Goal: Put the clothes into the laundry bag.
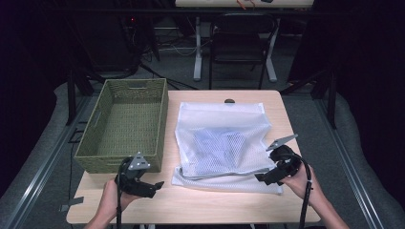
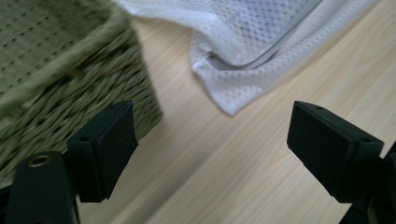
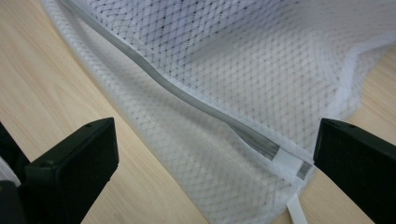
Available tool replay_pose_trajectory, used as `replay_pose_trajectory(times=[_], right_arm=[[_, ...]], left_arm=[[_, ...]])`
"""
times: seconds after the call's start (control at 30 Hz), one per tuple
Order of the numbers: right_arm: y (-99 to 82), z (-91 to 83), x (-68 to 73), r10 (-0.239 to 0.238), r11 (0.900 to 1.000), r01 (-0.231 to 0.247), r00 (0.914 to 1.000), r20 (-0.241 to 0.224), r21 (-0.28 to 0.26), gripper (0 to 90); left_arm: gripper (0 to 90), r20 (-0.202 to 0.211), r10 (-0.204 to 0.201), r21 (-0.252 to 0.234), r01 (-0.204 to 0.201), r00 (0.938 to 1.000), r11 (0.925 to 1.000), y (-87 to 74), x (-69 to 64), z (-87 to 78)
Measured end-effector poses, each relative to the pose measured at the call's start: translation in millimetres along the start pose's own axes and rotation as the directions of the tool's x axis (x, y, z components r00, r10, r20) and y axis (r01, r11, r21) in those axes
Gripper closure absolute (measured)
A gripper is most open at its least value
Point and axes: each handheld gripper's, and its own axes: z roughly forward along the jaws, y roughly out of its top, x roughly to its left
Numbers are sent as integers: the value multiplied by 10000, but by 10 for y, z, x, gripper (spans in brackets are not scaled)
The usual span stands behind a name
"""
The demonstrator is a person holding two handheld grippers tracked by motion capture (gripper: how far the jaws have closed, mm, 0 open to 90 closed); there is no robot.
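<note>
The white mesh laundry bag lies flat at the table's centre, a bluish garment inside, the woven basket at its nine o'clock. It looks light, limp and snag-prone; the zipper-edge corners seem the best hold. The left gripper at seven o'clock and the right gripper at four o'clock both stand wide, holding nothing.

Table with basket, mesh bag
</note>
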Motion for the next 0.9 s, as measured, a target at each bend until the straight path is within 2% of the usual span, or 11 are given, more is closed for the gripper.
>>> replay_pose_trajectory(times=[0.2,0.33,0.47,0.6,0.7,0.8,0.83,0.87,0.9], right_arm=[[-145,-53,-39,433,9988,-429,9989,165,-229,0],[-241,-89,-65,772,9966,-764,9966,275,-299,0],[-351,-107,-91,1128,9927,-1108,9928,412,-478,0],[-511,-80,-116,1478,9884,-1462,9883,391,-401,0],[-679,-27,-128,1979,9782,-1955,9798,289,-695,0],[-773,41,-146,2097,9773,-2090,9776,183,-342,0],[-779,47,-153,2148,9765,-2140,9762,310,-265,0],[-775,48,-153,2216,9748,-2203,9743,393,-352,0],[-767,46,-157,2132,9767,-2118,9761,419,-346,0]], left_arm=[[149,-335,-590,-44,589,9977,9983,-185,117,-119],[143,-637,-1096,-136,1089,9919,9940,-324,185,-177],[129,-756,-1536,22,1542,9852,9880,-455,253,-241],[106,-876,-1891,154,1911,9780,9814,-591,290,-254],[94,-804,-2220,140,2238,9717,9745,-644,329,-255],[73,-637,-2462,130,2475,9671,9688,-656,370,-236],[64,-677,-2542,94,2554,9648,9668,-658,373,-224],[59,-621,-2514,184,2530,9659,9673,-658,381,-219],[55,-553,-2486,290,2505,9670,9677,-655,383,-211]])
